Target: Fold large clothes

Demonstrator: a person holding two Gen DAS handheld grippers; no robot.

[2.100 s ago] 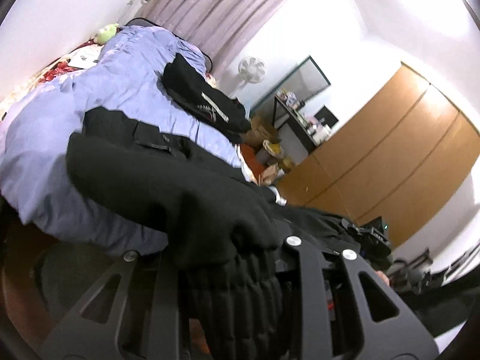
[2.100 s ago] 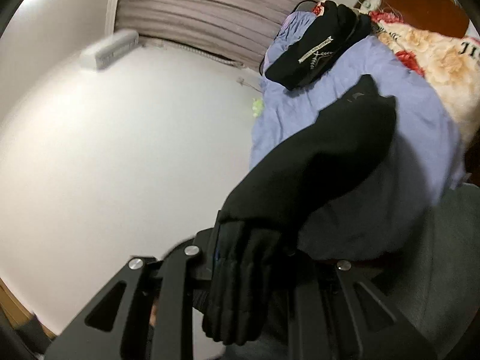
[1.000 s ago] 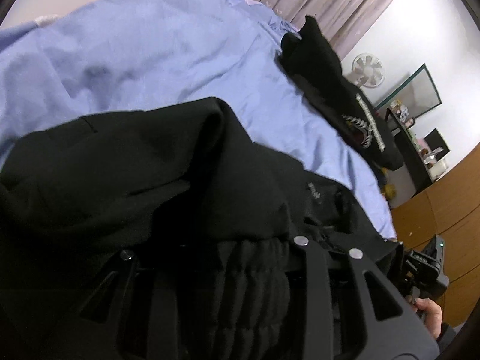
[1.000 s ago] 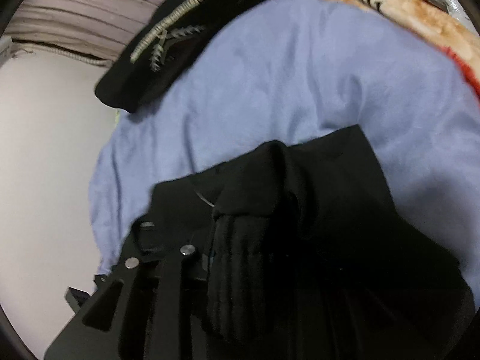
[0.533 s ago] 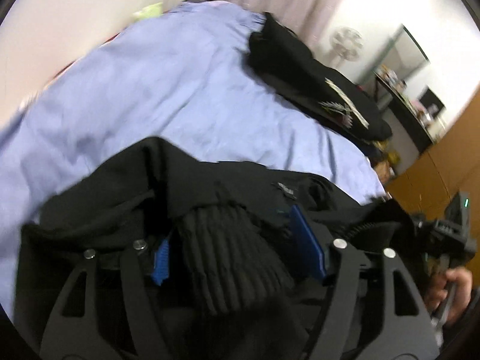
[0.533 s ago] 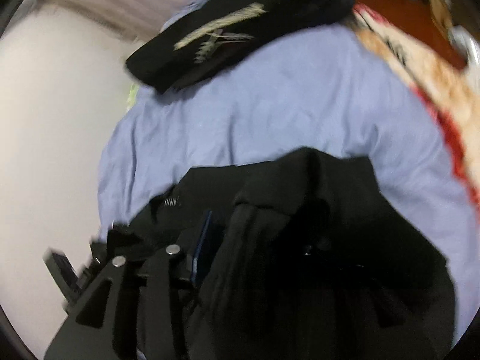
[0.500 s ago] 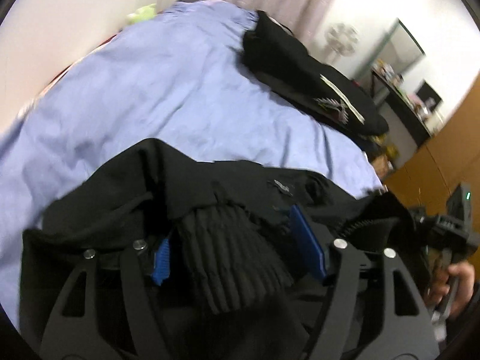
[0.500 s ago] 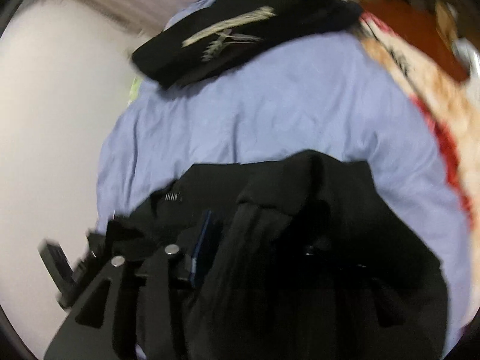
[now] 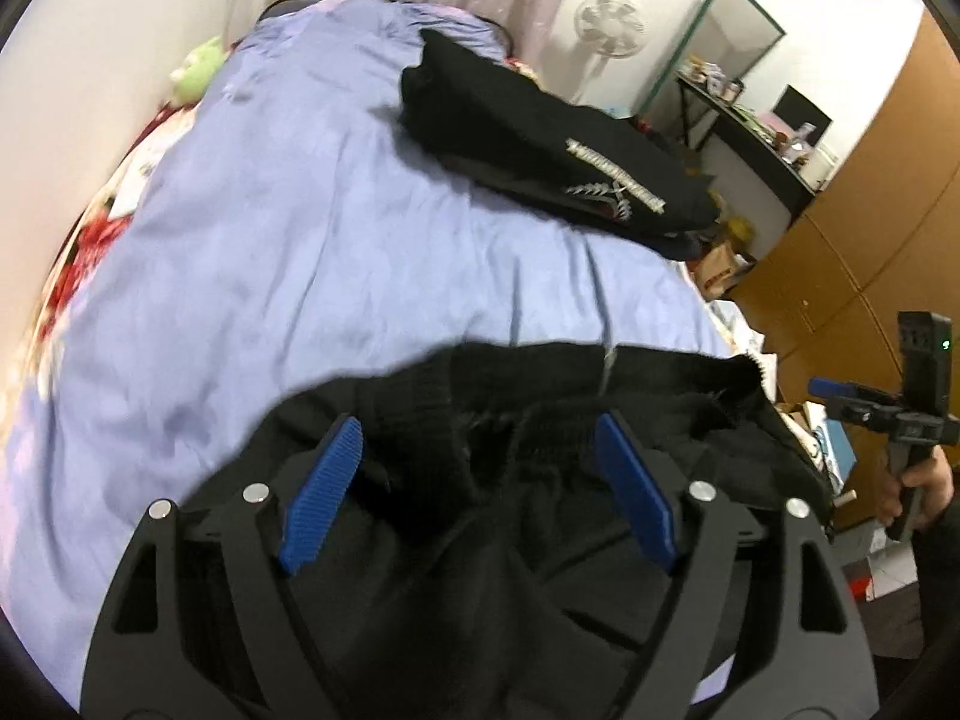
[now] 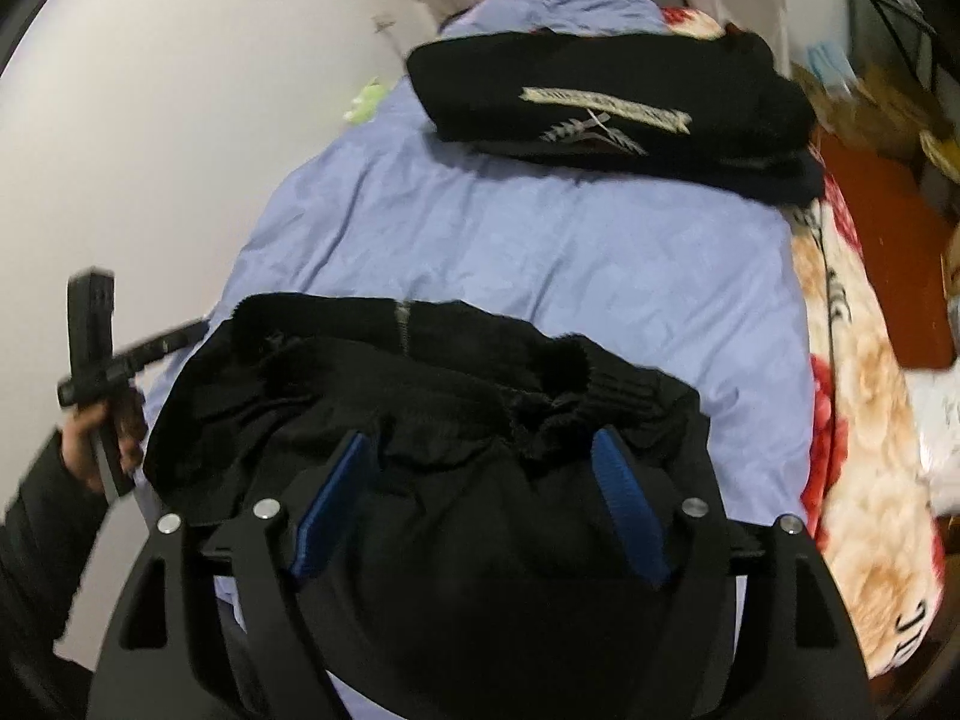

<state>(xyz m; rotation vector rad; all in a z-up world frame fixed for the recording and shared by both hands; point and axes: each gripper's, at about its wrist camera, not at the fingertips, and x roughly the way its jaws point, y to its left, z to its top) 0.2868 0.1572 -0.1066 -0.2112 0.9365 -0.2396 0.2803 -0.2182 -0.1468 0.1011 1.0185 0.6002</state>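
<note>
A black garment (image 9: 528, 480) is being shown bunched in a loose heap at the near end of the bed (image 9: 288, 228), on the lilac-blue sheet (image 10: 540, 240). Its ribbed cuffs and hem are being seen folded over along the far edge of the heap.

The left gripper (image 9: 474, 486) is being held above the heap and angled down at it. Its fingers (image 9: 324, 486) are being held wide apart, having just been opening; the blue pads are being kept clear of the cloth, which lies below and between them unpressed. The right gripper (image 10: 480, 498) is being held likewise over the same heap, its fingers (image 10: 627, 510) spread, having just been opening, with nothing clamped between them.

In the left wrist view, the person's right hand (image 9: 918, 486) is being seen at the right edge, wrapped around a gripper handle. In the right wrist view, the left hand (image 10: 90, 438) is being seen at the left edge, in a dark sleeve, gripping the other handle.

Farther up the bed, a folded black garment with a pale printed design (image 10: 606, 108) is being left lying flat, well apart from the heap. A floral blanket (image 10: 864, 396) is being seen along one side of the bed, and a small green plush toy (image 9: 195, 69) by the wall. A fan (image 9: 609, 21), a dark desk (image 9: 750, 138) and a wooden wardrobe (image 9: 870, 228) are being shown beyond.
</note>
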